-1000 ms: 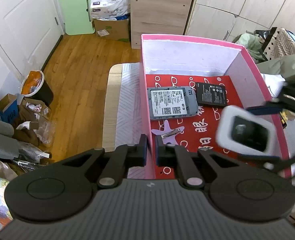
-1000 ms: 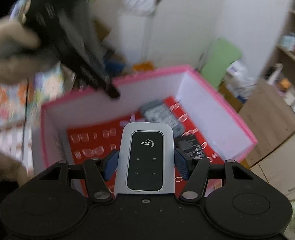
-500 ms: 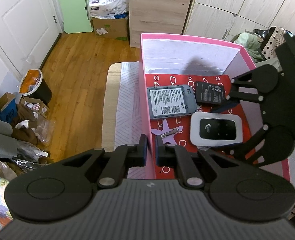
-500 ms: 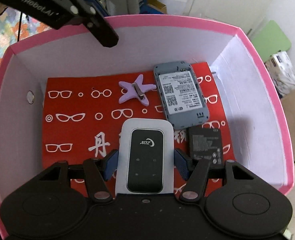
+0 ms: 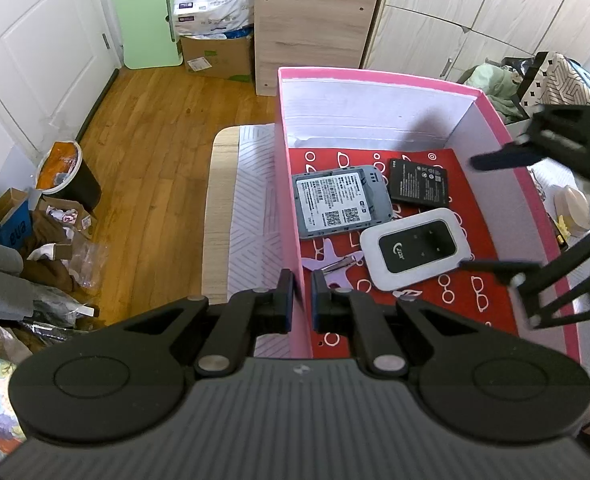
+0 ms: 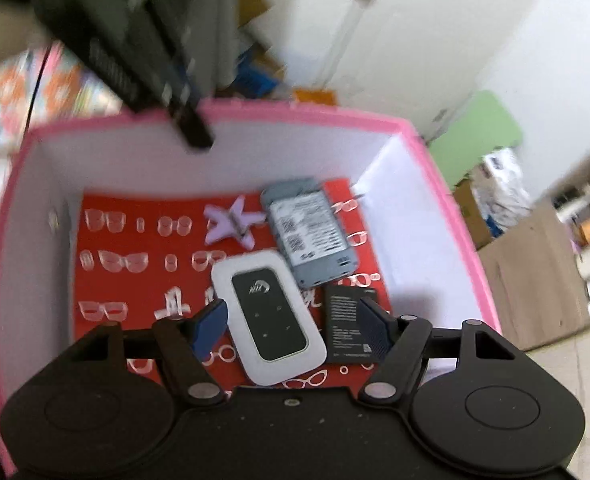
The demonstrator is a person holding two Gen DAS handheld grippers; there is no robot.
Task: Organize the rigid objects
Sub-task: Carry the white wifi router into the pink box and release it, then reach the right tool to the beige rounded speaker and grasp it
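Observation:
A pink box [image 5: 291, 216] with a red glasses-print floor holds a white and black pocket router [image 5: 414, 247], a grey back cover [image 5: 341, 205], a black battery [image 5: 418, 182] and a lilac star clip [image 5: 337, 266]. My left gripper [image 5: 302, 298] is shut on the box's left wall. My right gripper [image 6: 291, 322] is open above the router [image 6: 269, 314], which lies loose on the floor. The right gripper also shows at the right edge of the left wrist view [image 5: 495, 216].
The box stands on a striped cloth [image 5: 251, 208] over a small wooden table [image 5: 215, 216]. Wood floor with a bin [image 5: 65, 176] and clutter lies left. A wooden cabinet [image 5: 311, 28] and wardrobe doors stand behind. Bags and clothes lie right.
My right gripper lowered the router into the box, opened and let it go, and has lifted back. The router now lies tilted on the red floor. My left gripper has not moved.

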